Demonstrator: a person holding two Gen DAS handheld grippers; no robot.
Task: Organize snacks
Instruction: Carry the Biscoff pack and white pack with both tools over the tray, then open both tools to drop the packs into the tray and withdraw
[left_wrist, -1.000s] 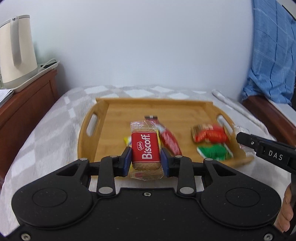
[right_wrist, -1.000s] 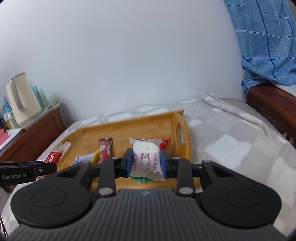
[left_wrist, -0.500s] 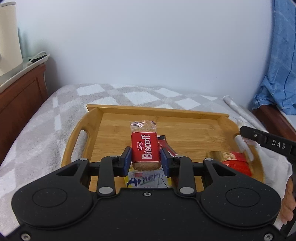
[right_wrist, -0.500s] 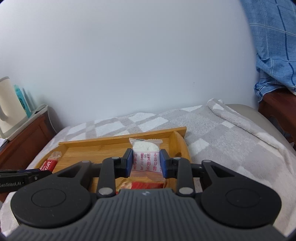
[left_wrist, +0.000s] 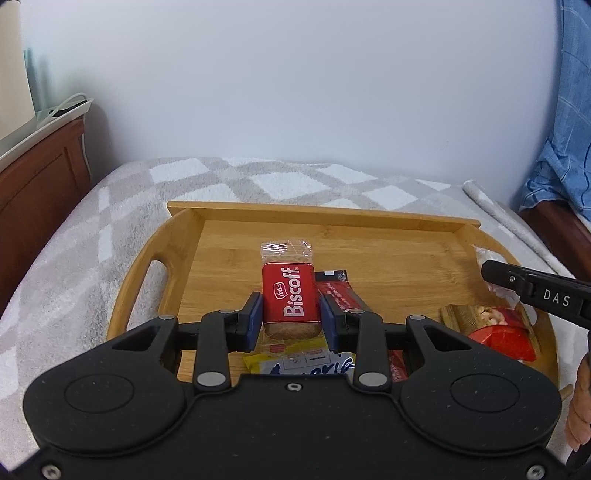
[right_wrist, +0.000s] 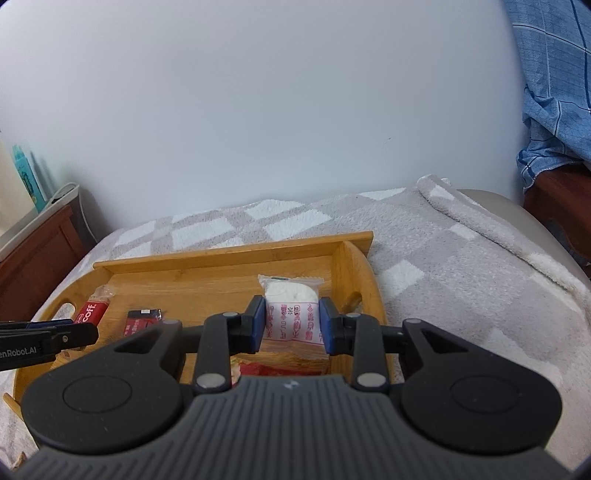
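My left gripper (left_wrist: 291, 314) is shut on a red Biscoff biscuit pack (left_wrist: 290, 293) and holds it over the middle of the bamboo tray (left_wrist: 369, 218). My right gripper (right_wrist: 291, 325) is shut on a white snack packet with pink print (right_wrist: 291, 314) over the tray's right end (right_wrist: 229, 247). In the tray lie a red bar (left_wrist: 341, 295), a yellow and blue packet (left_wrist: 306, 363) and a red and gold packet (left_wrist: 495, 328). The Biscoff pack (right_wrist: 90, 310) and the left gripper's finger (right_wrist: 55, 338) show at the left of the right wrist view. The right gripper's finger (left_wrist: 535, 293) shows at the right of the left wrist view.
The tray rests on a grey and white checked blanket (left_wrist: 110, 206). A wooden side cabinet (left_wrist: 33, 177) with a white tray stands at the left. A blue checked cloth (right_wrist: 554, 74) hangs over wooden furniture at the right. A white wall is behind.
Both grippers have moved forward and lower over the tray with their packets still held. The tray's contents have slid toward the bottom of both views.
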